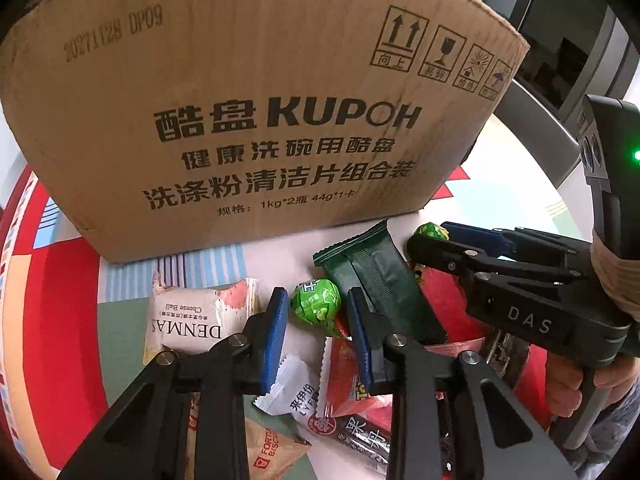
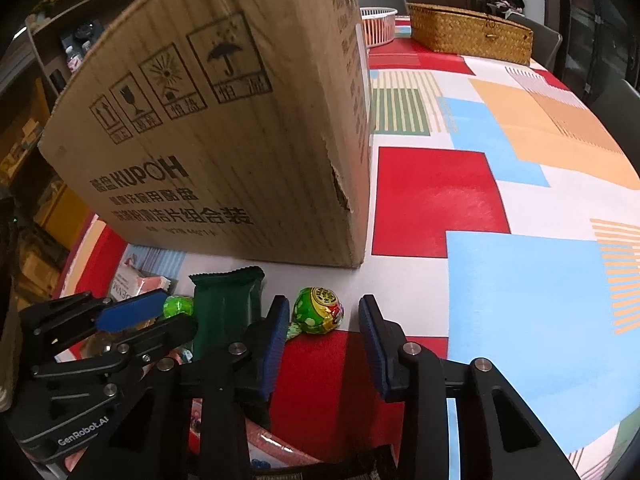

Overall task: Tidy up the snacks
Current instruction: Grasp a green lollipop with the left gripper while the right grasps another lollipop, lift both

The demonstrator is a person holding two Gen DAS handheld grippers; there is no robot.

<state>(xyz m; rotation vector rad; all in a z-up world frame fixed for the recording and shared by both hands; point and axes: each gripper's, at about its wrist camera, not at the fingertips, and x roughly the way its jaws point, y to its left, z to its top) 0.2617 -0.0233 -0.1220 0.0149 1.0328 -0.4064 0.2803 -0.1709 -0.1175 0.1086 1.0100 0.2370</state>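
Observation:
A pile of snacks lies in front of a tall cardboard box point(image 1: 256, 112), which also shows in the right wrist view point(image 2: 224, 140). My left gripper point(image 1: 318, 304) is open, its blue pads on either side of a green foil candy ball point(image 1: 316, 306). Beside it lie a white Denmas cheese ball pack point(image 1: 192, 320) and a dark green bar wrapper point(image 1: 380, 280). My right gripper point(image 2: 324, 310) is open around a second green candy ball point(image 2: 319, 310). The green bar point(image 2: 226, 308) lies to its left. The right gripper shows in the left wrist view point(image 1: 430, 236), the left gripper in the right wrist view point(image 2: 160, 312).
The table has a red, blue, orange and white patterned cloth point(image 2: 520, 280). More wrapped snacks point(image 1: 320, 400) lie under my left gripper. A woven basket point(image 2: 468, 34) and a white basket point(image 2: 378, 24) stand at the far end.

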